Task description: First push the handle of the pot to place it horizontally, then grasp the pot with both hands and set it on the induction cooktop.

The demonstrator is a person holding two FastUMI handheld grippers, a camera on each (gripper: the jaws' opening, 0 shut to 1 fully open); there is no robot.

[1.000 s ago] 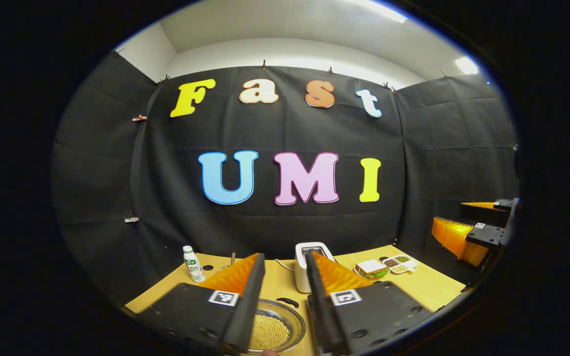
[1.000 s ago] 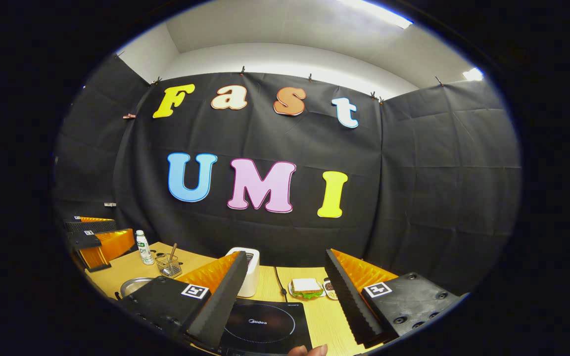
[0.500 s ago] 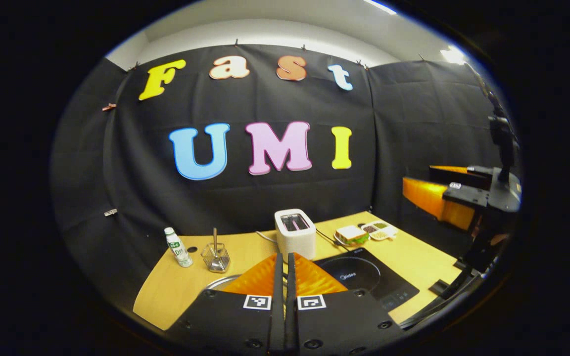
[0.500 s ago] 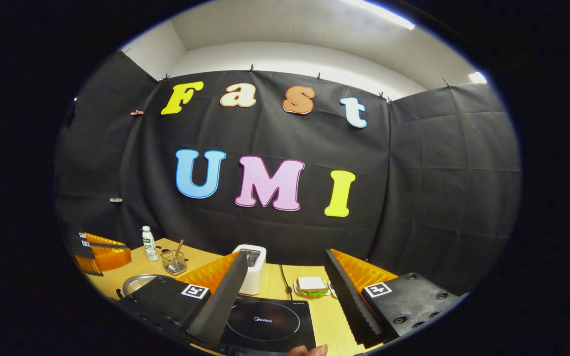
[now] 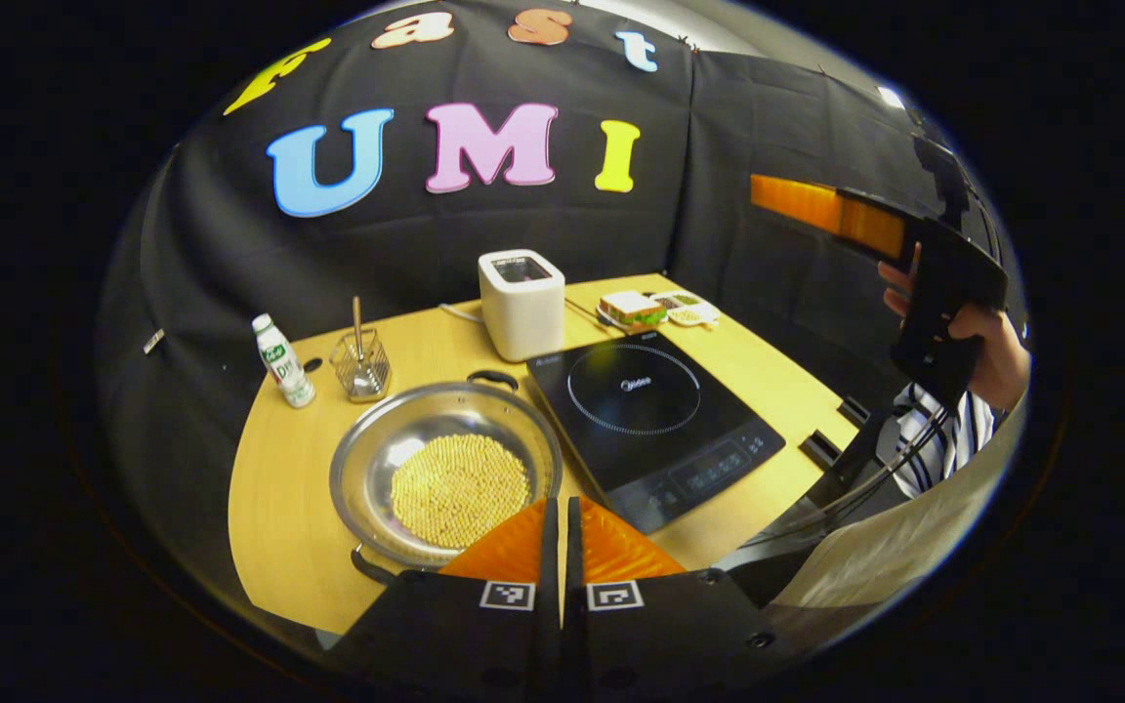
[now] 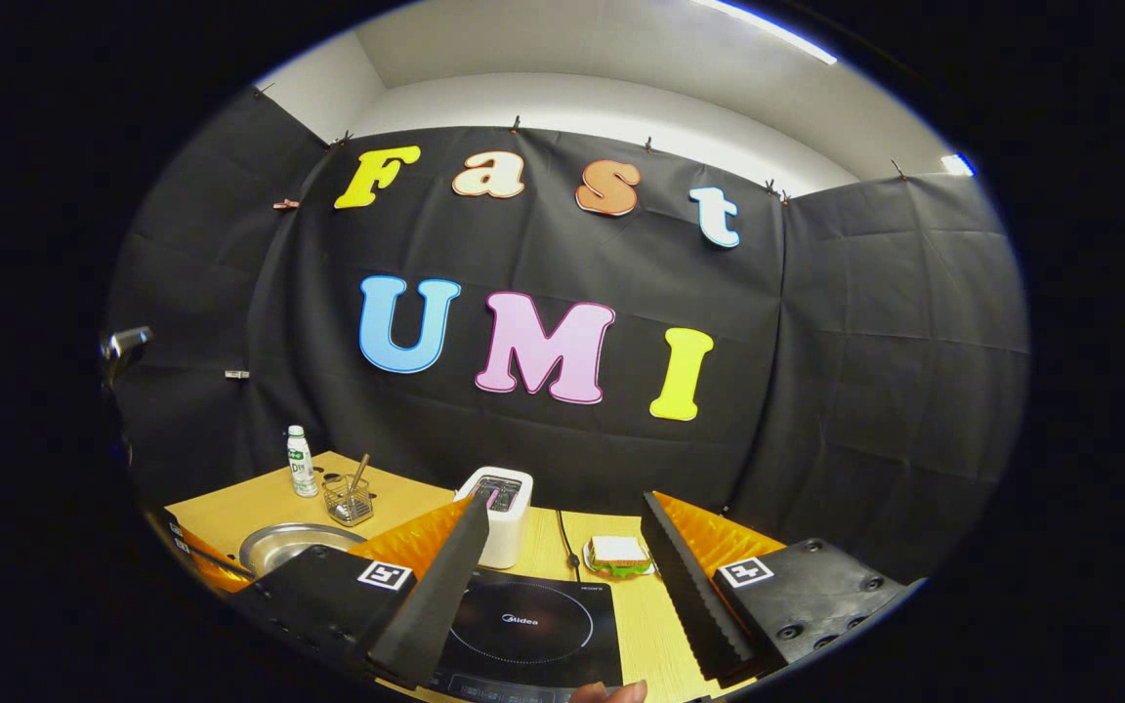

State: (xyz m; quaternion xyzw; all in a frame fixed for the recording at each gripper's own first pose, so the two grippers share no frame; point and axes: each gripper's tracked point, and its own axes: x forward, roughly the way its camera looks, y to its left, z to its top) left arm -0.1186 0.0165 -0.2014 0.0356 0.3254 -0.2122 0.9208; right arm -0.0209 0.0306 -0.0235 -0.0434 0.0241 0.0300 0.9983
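The left gripper [image 5: 561, 547], pinched together empty, has tipped down over the pot [image 5: 445, 474]; right gripper [image 6: 562, 586] gapes, empty.

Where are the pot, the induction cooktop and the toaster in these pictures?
pot [image 5: 367, 469], left gripper view, on its bare steel inner wall.
induction cooktop [image 5: 633, 389], left gripper view, on the round heating ring.
toaster [image 5: 521, 310], left gripper view, on its white front face.

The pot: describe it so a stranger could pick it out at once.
On the wooden table, just left of the black induction cooktop, sits the pot. It is a wide, shallow steel pan with two small black handles, and it alone holds a layer of yellow beans.
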